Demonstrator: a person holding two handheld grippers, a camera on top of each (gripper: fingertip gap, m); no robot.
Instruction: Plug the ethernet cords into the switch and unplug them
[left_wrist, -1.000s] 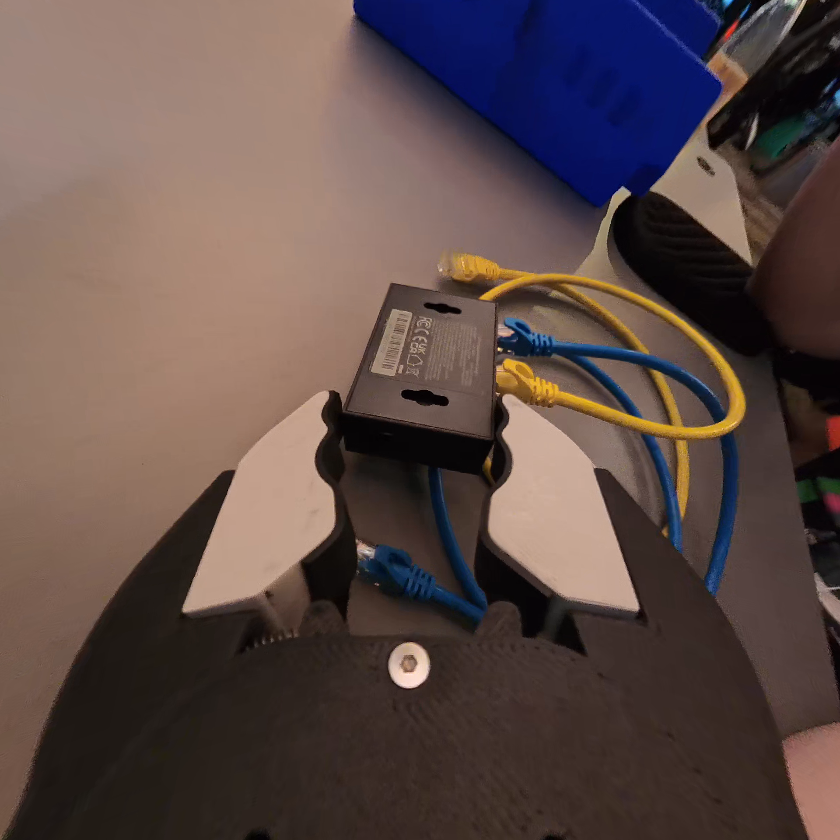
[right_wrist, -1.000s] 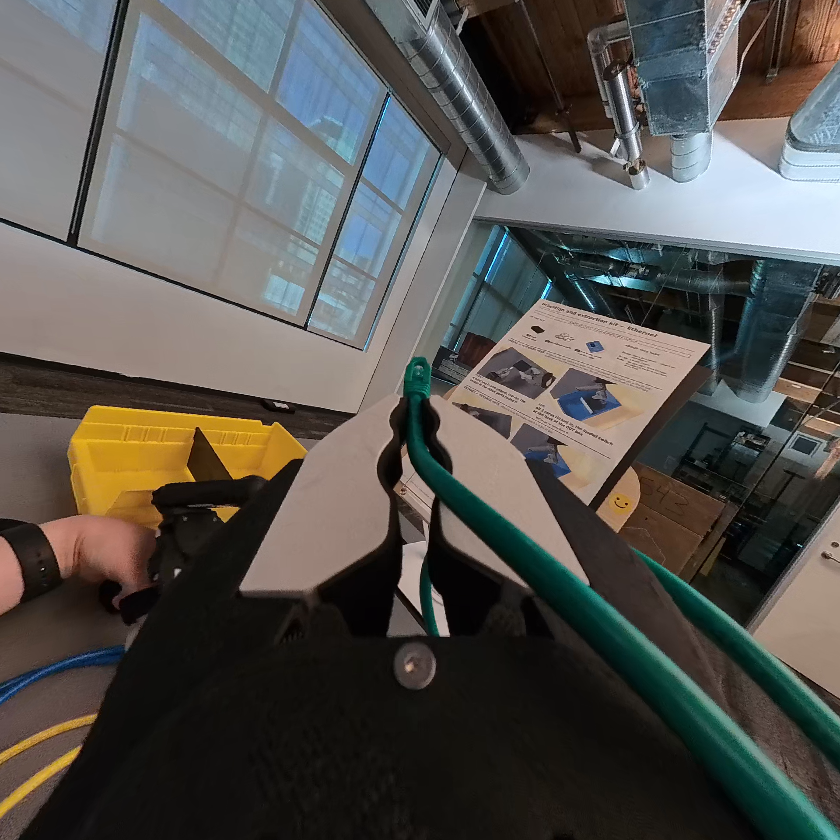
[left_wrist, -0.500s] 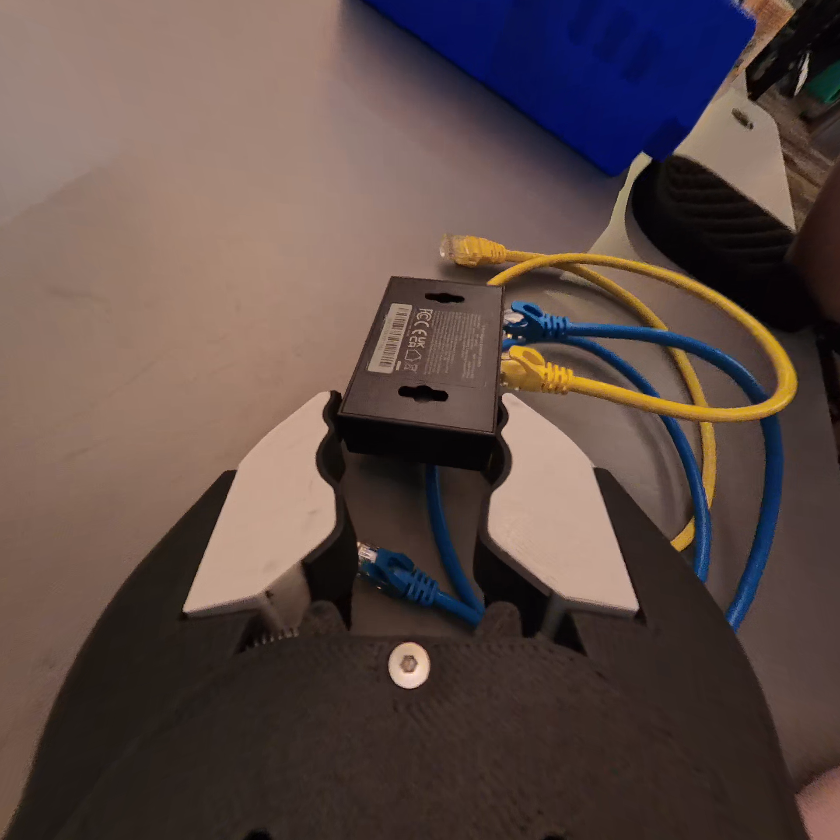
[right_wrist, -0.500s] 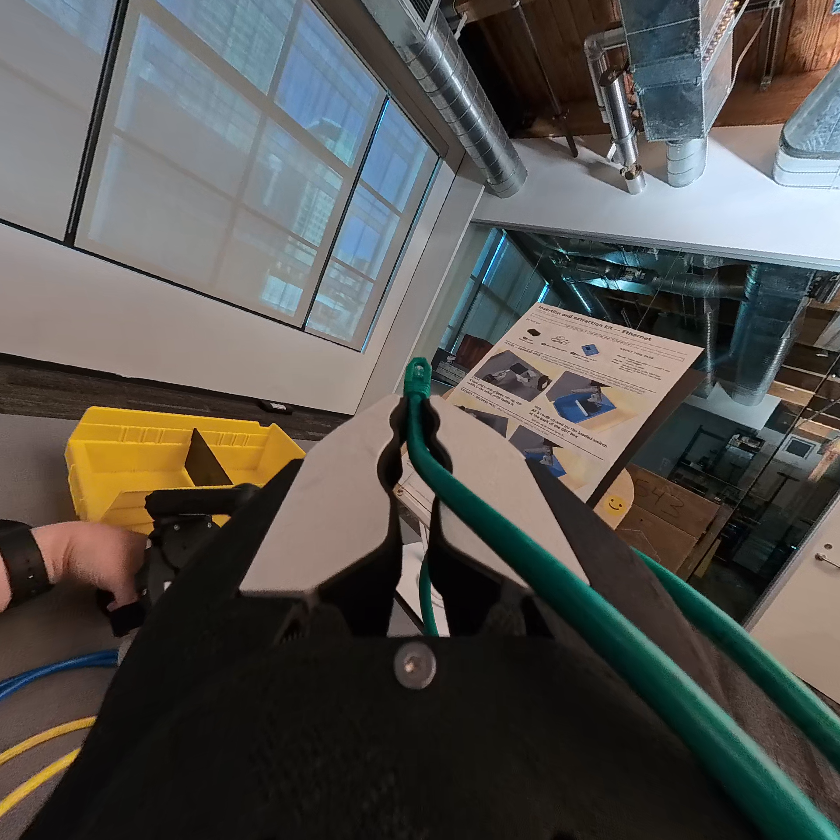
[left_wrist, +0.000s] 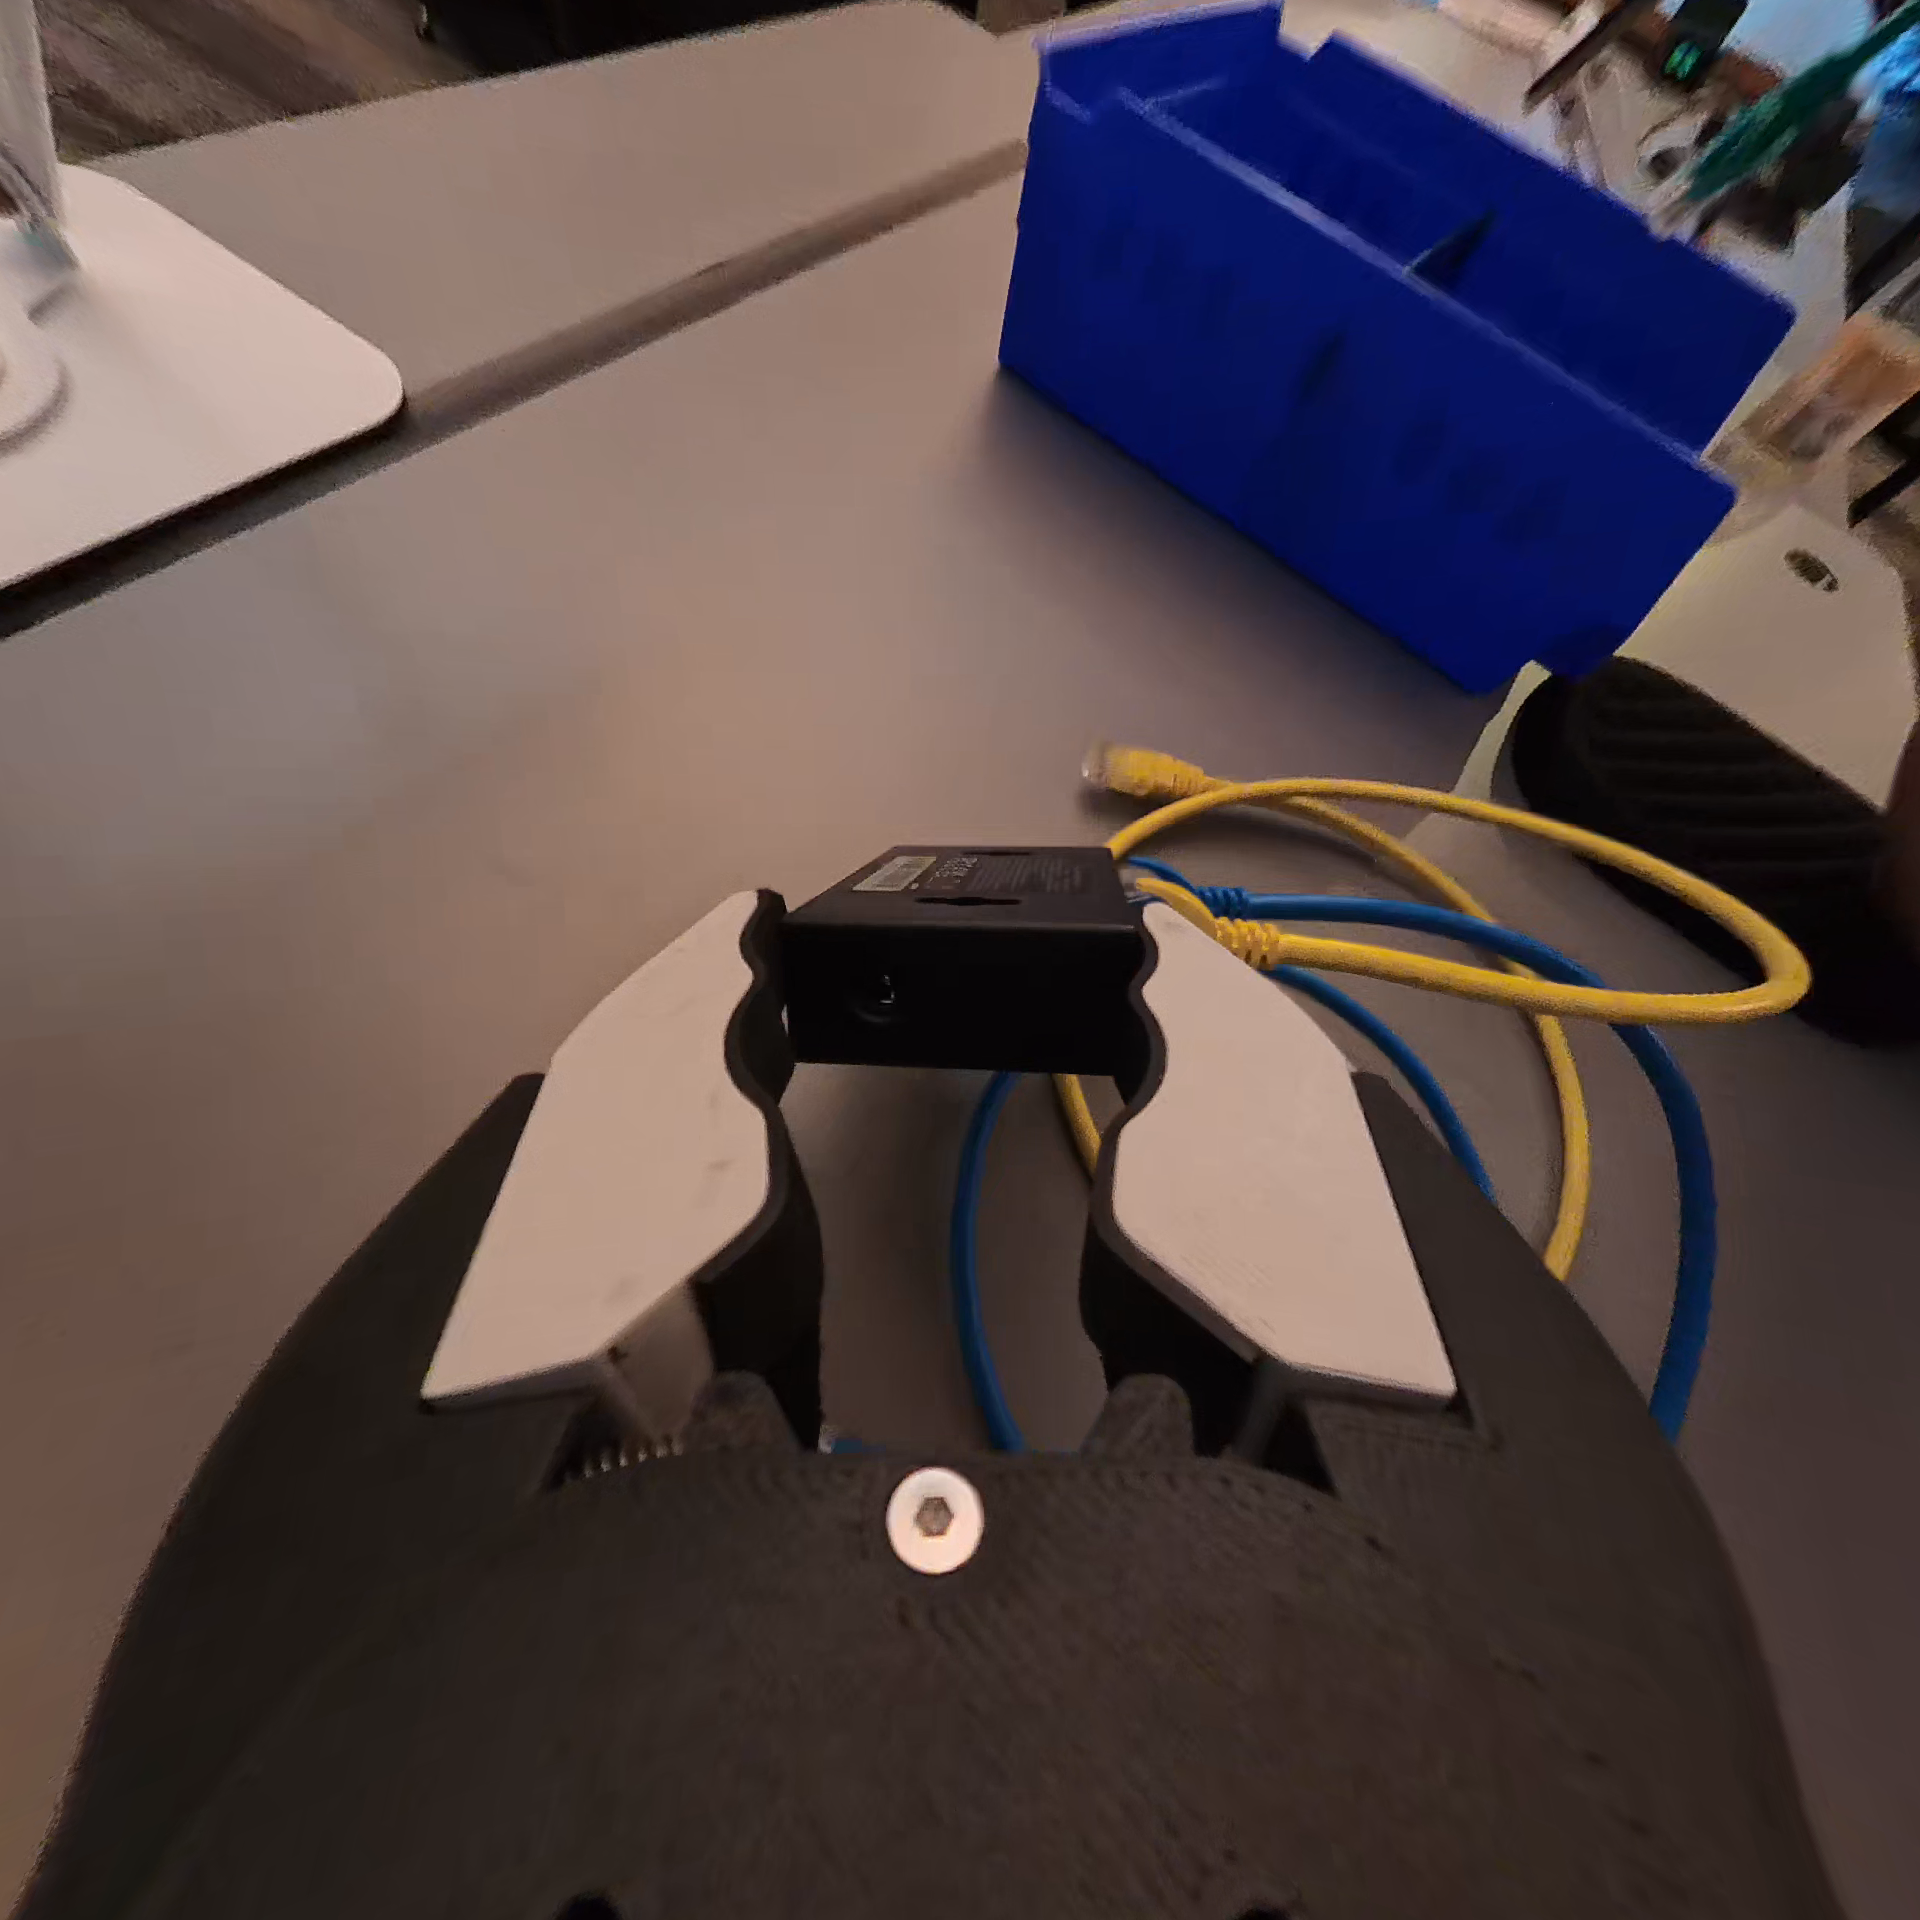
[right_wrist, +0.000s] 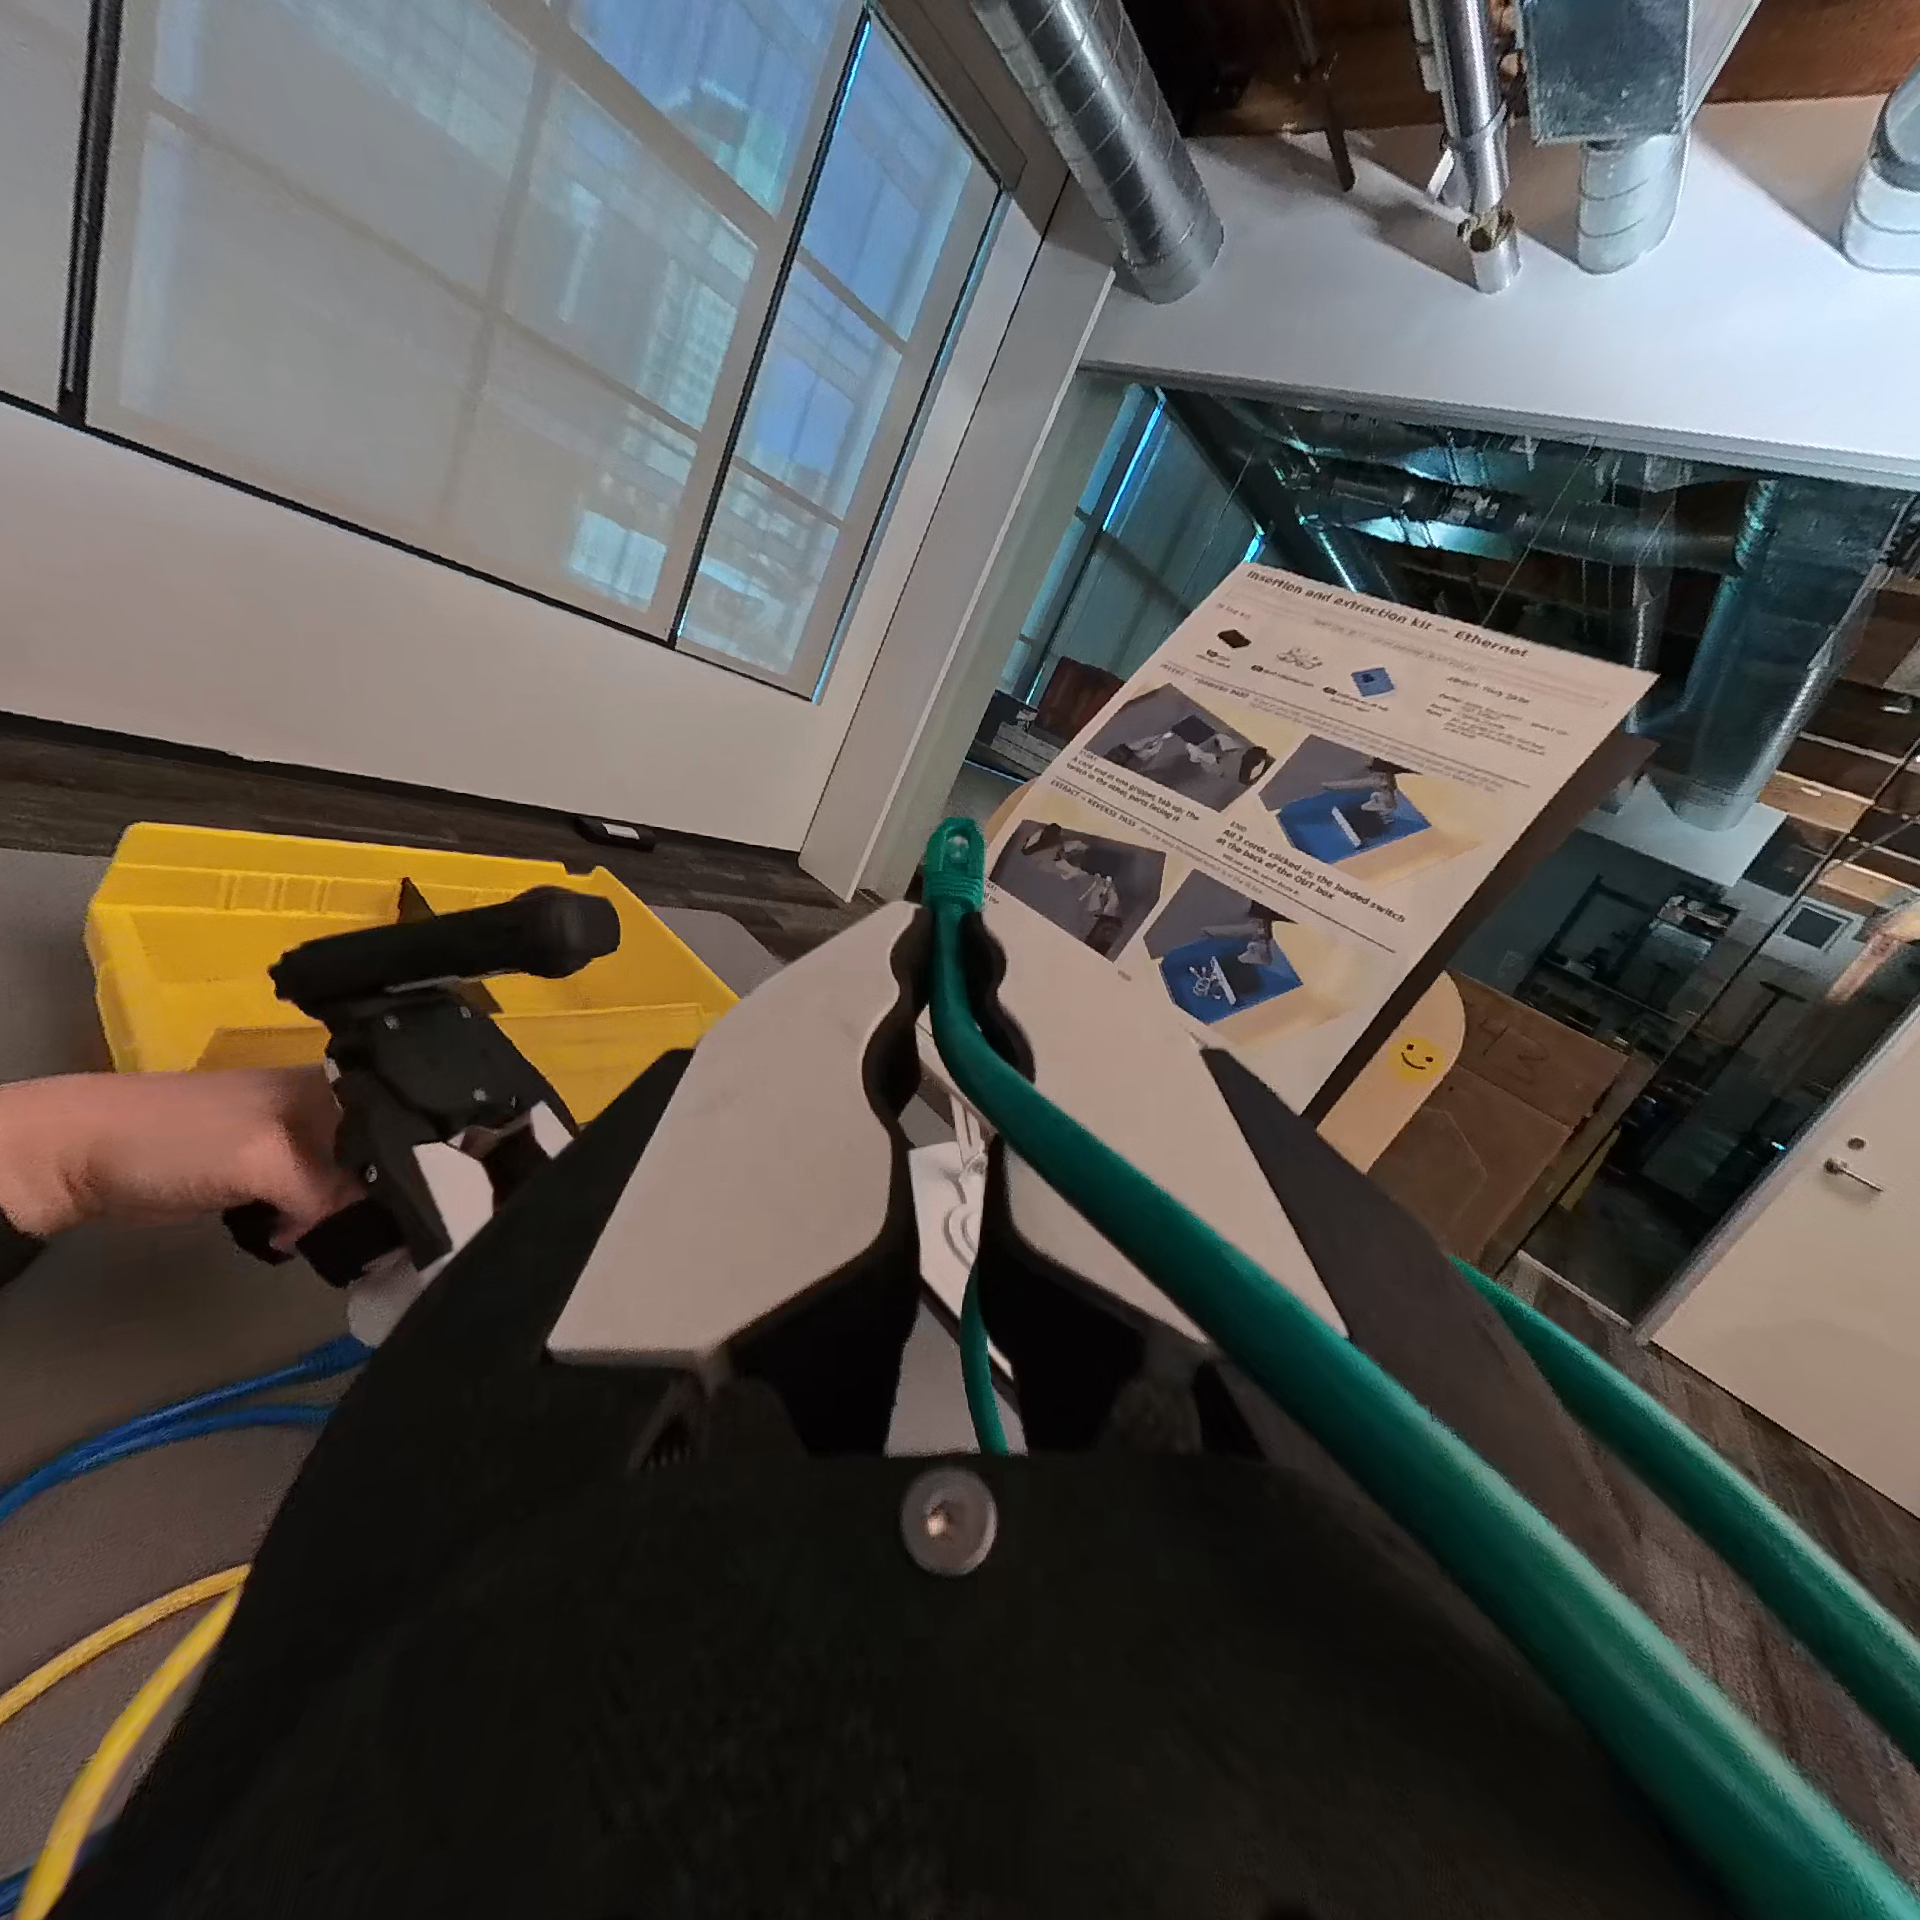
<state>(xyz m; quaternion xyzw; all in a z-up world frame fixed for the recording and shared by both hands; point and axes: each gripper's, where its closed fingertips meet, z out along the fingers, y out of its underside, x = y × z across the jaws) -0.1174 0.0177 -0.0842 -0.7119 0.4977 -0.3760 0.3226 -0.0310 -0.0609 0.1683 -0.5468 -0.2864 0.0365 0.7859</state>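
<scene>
matt black switch (left_wrist: 961, 987), glossy blue bin (left_wrist: 1351, 416)

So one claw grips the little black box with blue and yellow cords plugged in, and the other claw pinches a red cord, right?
Nearly. The right gripper pinches a green cord, not a red one, as the right wrist view shows. The left gripper does grip the black switch, with blue and yellow cords at its side.

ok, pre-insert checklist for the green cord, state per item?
1. Left gripper clamped on the switch: ok.
2. Right gripper shut on the green cord, plug clear of the tips: ok.
3. Blue cord and yellow cord seated in their ports: ok.
4. Free port for green: cannot tell, port face hidden.
5. Plug aimed at switch: not ok, it points away from the table.
</scene>
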